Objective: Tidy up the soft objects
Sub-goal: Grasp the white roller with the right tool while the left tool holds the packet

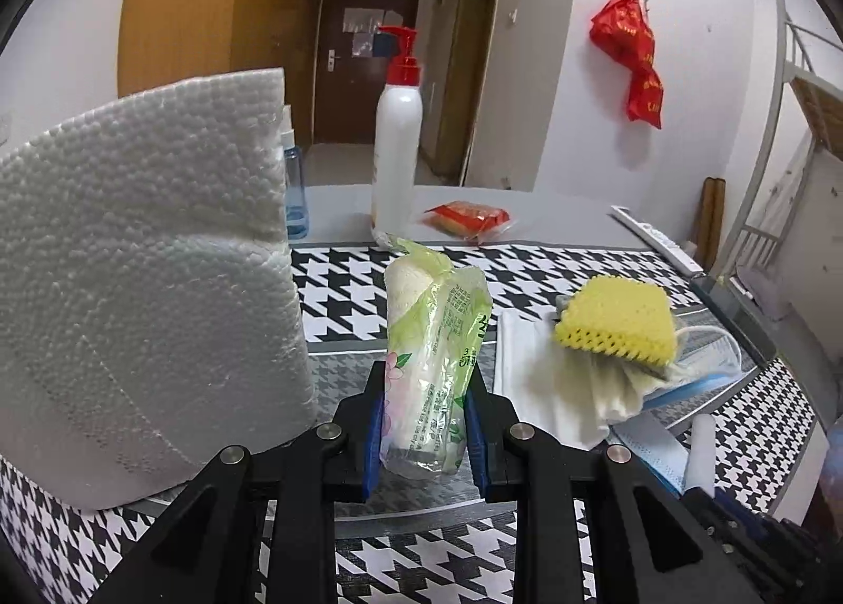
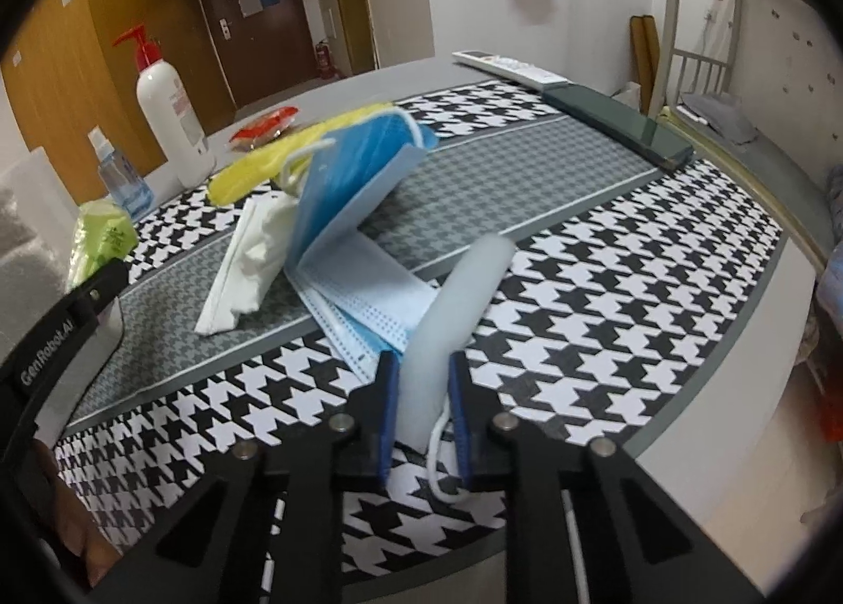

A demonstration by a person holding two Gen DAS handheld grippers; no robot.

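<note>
— Tongs first: what is gripped by each?

— By the left tongs [image 1: 424, 425] a tissue pack [image 1: 434, 362] in green printed wrap is clamped; by the right tongs [image 2: 421, 417] a white foam stick [image 2: 456, 309] is pinched near its lower end. Neither pair is released.

— Taken largest to smallest, with the paper towel roll [image 1: 142, 288] as the landmark?

— The roll is stood on the houndstooth tabletop [image 1: 337, 298] at the left. Just beside it, to its right, the tissue pack is held upright, its long axis running straight up and away from the blue pads. Farther right of the roll, a folded white cloth [image 1: 532, 372] is seen, with blue face masks [image 2: 363, 298] fanned beyond it and a yellow sponge [image 1: 616, 319] perched on top of the heap. The foam stick is farthest from the roll, tilted up and away from the right tongs, with one white ear loop [image 2: 440, 456] lying between the jaws below it; whether the loop is caught cannot be told.

— Which relation governs the coming move?

— Probably the narrow gap between pack and roll: the pack is already upright and nearest the roll, so the left side is judged better placed to set it down there. The heap lies between the two pairs.
</note>
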